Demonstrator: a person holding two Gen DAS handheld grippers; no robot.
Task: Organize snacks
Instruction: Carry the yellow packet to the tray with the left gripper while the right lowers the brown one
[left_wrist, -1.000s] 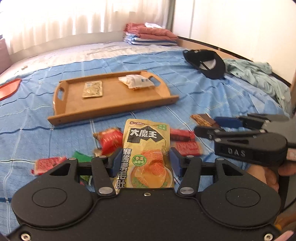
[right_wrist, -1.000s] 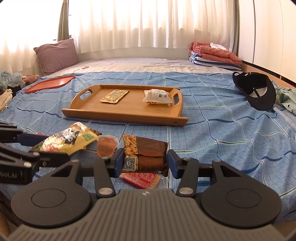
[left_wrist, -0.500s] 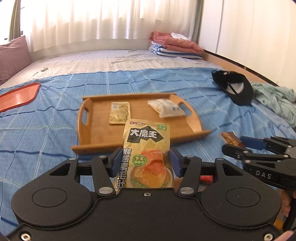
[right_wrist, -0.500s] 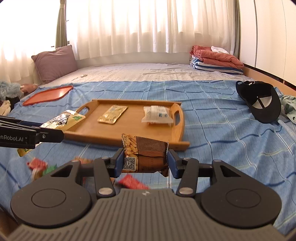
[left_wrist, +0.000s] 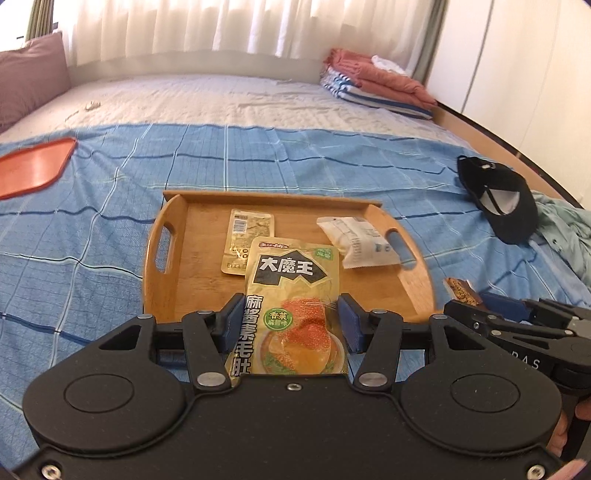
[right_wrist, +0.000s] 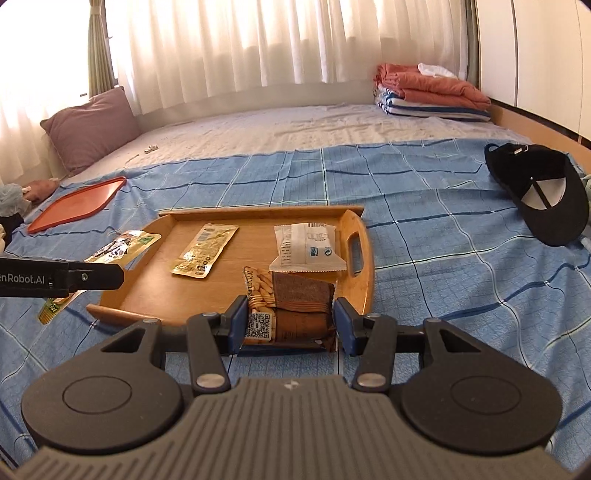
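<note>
Two packets already lie in the wooden tray (right_wrist: 364, 266) on the bed. The left claw (left_wrist: 291, 325) grips a yellow snack pouch (left_wrist: 291, 291), the right claw (right_wrist: 290, 321) clenches a brown biscuit pack (right_wrist: 291, 306), neither yet set down.

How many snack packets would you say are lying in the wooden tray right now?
2: a yellow packet mid-tray and a white packet by its right handle. The held packets may hide others.

Bright daylight comes through white curtains (right_wrist: 280, 44) across the top of both views, washing out the upper left of the right view. The bed (left_wrist: 295, 162) is evenly lit, shadows soft. Fisheye distortion bends the edges and darkens the corners. The centre is sharp; the right edge of the left view blurs slightly.
</note>
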